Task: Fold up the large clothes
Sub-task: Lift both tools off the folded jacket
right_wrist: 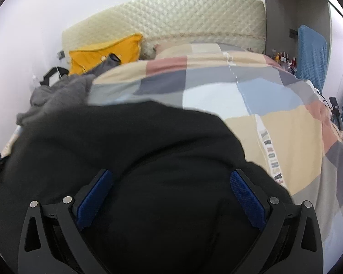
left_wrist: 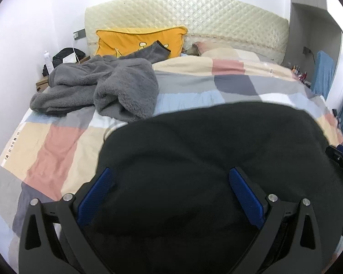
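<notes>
A large black garment (left_wrist: pixel 217 150) lies on the checked bedspread (left_wrist: pixel 57 150) at the near end of the bed. It also fills the lower half of the right wrist view (right_wrist: pixel 130 150). My left gripper (left_wrist: pixel 171 178) is open, its blue pads (left_wrist: pixel 96 196) spread wide just above the black cloth, holding nothing. My right gripper (right_wrist: pixel 171 180) is open too, its blue pads (right_wrist: pixel 247 198) wide apart over the same garment near its right edge. A crumpled grey fleece garment (left_wrist: pixel 103 86) lies further up the bed on the left.
A yellow cushion (left_wrist: pixel 137 41) leans on the quilted cream headboard (left_wrist: pixel 194 16). A nightstand with a bottle (left_wrist: pixel 46 61) and a black bag stands at the left. A blue chair (right_wrist: pixel 311 50) and small bottles stand at the right. The other gripper's body (left_wrist: pixel 340 159) shows at the right edge.
</notes>
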The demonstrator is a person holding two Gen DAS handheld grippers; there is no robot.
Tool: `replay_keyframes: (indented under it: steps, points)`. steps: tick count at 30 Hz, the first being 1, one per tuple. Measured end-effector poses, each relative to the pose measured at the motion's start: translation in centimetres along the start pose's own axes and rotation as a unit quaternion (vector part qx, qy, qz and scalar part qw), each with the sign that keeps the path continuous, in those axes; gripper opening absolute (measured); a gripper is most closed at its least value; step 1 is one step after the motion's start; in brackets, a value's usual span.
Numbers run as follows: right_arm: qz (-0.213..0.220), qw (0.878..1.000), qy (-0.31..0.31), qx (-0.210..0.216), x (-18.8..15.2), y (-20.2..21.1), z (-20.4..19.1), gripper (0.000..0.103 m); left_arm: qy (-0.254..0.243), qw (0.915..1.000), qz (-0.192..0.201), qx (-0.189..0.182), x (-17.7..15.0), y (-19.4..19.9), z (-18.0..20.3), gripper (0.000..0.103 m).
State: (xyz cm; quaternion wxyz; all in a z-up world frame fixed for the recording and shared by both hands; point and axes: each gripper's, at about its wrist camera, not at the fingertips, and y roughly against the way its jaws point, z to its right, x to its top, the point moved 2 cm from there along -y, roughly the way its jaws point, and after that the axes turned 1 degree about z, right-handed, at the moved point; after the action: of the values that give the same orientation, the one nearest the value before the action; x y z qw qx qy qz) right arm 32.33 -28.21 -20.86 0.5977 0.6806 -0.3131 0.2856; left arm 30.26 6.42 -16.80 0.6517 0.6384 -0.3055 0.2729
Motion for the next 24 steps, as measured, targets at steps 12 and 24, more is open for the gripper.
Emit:
replay_keyframes:
  steps: [12,24]
  points:
    - [0.087,0.996,0.010,0.035,7.1,14.4,-3.7,0.103,0.001,0.9953,0.095,-0.020,6.1,15.5,2.0,0.103]
    - [0.146,0.987,0.019,0.068,7.6,23.3,-6.5,0.103,-0.004,0.9894,0.138,-0.044,5.3,24.0,3.4,0.103]
